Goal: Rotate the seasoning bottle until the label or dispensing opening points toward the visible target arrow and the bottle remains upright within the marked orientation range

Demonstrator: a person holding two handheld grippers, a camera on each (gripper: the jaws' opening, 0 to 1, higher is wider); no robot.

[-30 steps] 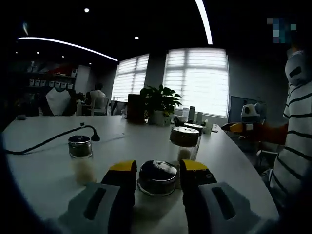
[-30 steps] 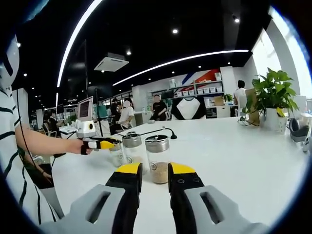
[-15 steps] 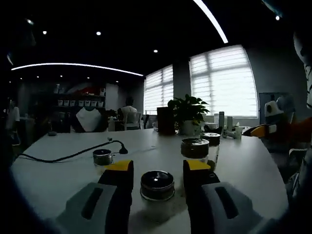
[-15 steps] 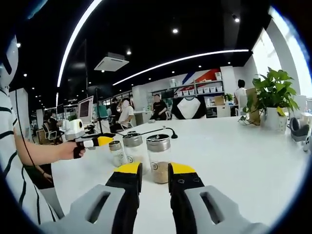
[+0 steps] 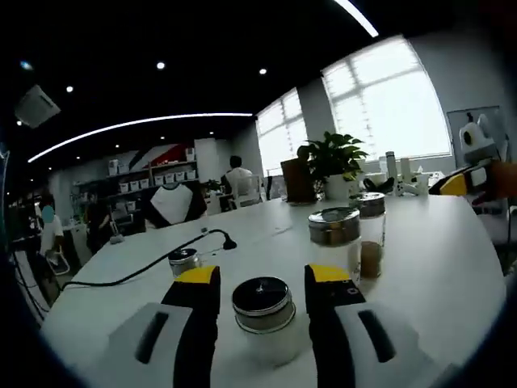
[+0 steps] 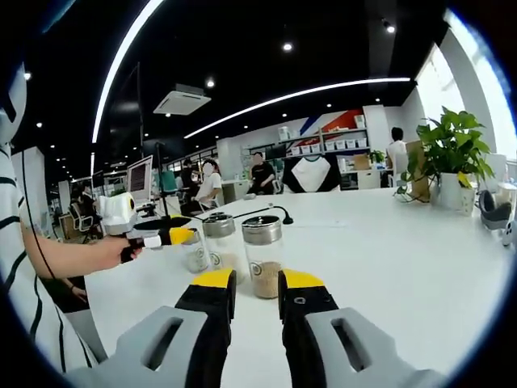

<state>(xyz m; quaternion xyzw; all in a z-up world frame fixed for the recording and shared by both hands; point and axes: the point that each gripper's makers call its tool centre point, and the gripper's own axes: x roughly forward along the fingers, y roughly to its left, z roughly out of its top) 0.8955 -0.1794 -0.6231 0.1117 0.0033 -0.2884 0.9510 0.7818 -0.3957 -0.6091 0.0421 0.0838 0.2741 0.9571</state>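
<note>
Three seasoning bottles stand on the white surface (image 6: 388, 267), and one of them, the nearest seasoning bottle (image 5: 264, 319), sits upright between the spread jaws of the left claw (image 5: 262, 284) in the left gripper view. The jaws flank its metal cap on both sides with a gap showing; contact lower down on the glass cannot be told. No target arrow or orientation mark is visible on the surface, so I cannot judge how far the turn has gone. By my reading the grasp is not yet closed and the rotation is still to do.

In the right gripper view the right claw (image 6: 257, 284) is open and holds nothing, low over the surface. Just beyond it stands a second bottle (image 6: 263, 256) with brownish contents, a third bottle (image 6: 220, 246) to its left. Farther off, a black cable (image 5: 137, 273) crosses the surface, and a potted plant (image 6: 452, 153) stands at the far right.
</note>
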